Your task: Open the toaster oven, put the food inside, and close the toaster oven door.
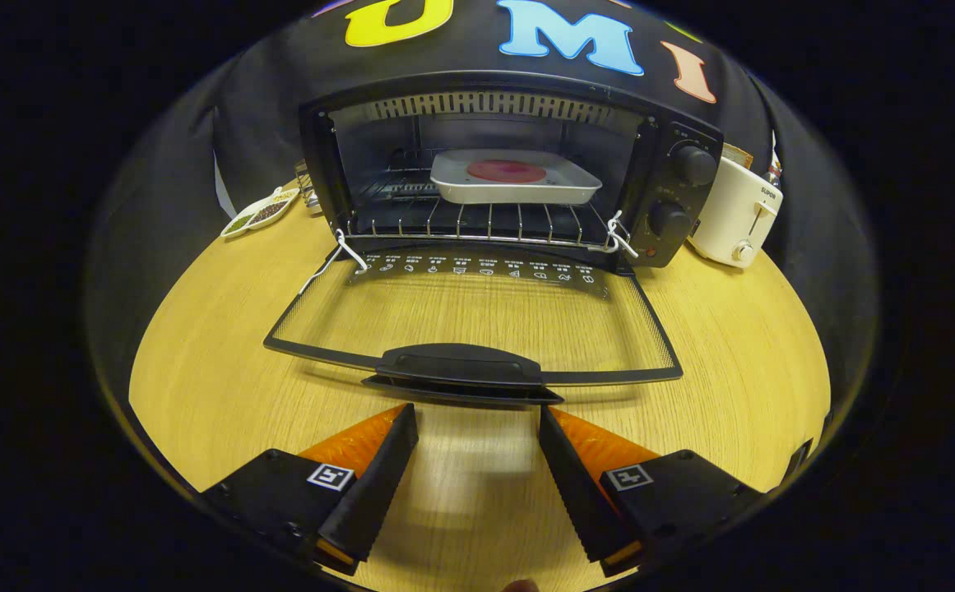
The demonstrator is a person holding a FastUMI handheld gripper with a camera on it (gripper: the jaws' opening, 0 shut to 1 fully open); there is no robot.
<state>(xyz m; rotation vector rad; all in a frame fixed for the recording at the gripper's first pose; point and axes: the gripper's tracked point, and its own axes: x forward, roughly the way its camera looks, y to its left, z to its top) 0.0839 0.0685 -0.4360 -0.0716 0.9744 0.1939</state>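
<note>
Nearest, the gripper (477,411) is held low over the wooden table (732,395), its two fingers spread wide apart with nothing between them; their inner faces are black and toothed, their outer faces orange. Just ahead of the fingertips the black moulded handle (461,364) of the toaster oven door (477,316) is seen. The door is folded fully down, nearly flat above the table, and the pale wood grain is seen through its glass pane, which is framed with a dotted black border. White cords (618,234) are tied at both hinge corners, probably to limit how far the door drops.

Beyond the door, a wire rack (477,224) is seen inside the toaster oven (510,173), and on it a white square tray (515,178) with a flat reddish round of food (507,171). The food is thus judged to be already placed inside; only the closing is left, for which the handle is well positioned.

Two round knobs (693,164) are set on the oven's right panel. A white toaster (736,215) stands to its right, a small dish (259,214) to its left.
</note>
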